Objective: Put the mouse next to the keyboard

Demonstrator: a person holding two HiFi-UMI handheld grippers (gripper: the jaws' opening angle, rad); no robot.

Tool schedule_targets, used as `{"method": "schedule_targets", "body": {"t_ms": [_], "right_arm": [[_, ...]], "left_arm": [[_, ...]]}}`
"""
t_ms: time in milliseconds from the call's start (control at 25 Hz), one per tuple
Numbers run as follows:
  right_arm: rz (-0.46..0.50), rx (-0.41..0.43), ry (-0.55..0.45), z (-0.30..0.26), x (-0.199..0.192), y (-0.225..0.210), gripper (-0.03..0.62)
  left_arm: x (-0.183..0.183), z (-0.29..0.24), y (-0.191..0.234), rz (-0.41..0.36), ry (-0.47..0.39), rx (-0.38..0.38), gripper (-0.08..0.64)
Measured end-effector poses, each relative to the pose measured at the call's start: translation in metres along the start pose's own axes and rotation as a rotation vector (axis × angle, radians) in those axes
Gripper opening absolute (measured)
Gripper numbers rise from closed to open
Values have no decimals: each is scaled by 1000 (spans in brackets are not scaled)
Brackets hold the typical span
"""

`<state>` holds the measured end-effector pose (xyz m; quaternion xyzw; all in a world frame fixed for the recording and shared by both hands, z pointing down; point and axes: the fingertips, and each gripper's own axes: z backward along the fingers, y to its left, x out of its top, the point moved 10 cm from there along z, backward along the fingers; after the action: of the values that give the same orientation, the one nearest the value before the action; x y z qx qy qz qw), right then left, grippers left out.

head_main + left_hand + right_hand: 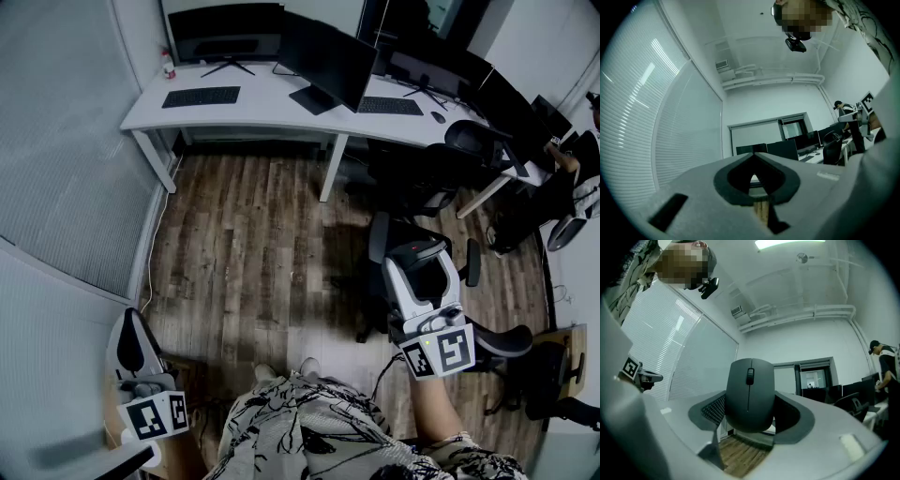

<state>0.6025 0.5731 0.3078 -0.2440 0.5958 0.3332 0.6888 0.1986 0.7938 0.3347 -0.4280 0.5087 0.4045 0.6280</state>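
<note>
Right claw [419, 255]: spread wide and clamped on the mouse [750, 394] — carried in the air, well short of the counter [272, 111].
Left claw [131, 323]: jaws together, empty.
Step in hand: carry to a keyboard [201, 96]; lower level, and release only once the base sits flat beside it.
Mouse: smooth matte grey dome, likely slippery — textured dark pads grip its sides.
Counter: flat, white, hard.

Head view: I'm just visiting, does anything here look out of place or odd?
Yes. The dark grey computer mouse is off the white desk. It is clamped in the right hand-held gripper, out over the wooden floor and well away from the black keyboard.
</note>
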Motion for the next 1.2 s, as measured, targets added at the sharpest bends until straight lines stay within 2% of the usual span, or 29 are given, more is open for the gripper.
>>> {"method": "schedule_targets", "body": {"t_ms": [360, 840, 1080, 1200], "right_arm": [[-6, 4, 3, -2, 0, 15, 302], [-54, -44, 26, -7, -9, 50, 302], [-45, -39, 21, -29, -18, 41, 302], [-42, -43, 0, -47, -20, 31, 302]], "left_arm": [[-5, 2, 11, 12, -5, -10, -6], [-15, -9, 44, 28, 8, -62, -6], [-21, -34, 43, 6, 43, -39, -5], [-23, -54, 41, 29, 47, -24, -5]]}}
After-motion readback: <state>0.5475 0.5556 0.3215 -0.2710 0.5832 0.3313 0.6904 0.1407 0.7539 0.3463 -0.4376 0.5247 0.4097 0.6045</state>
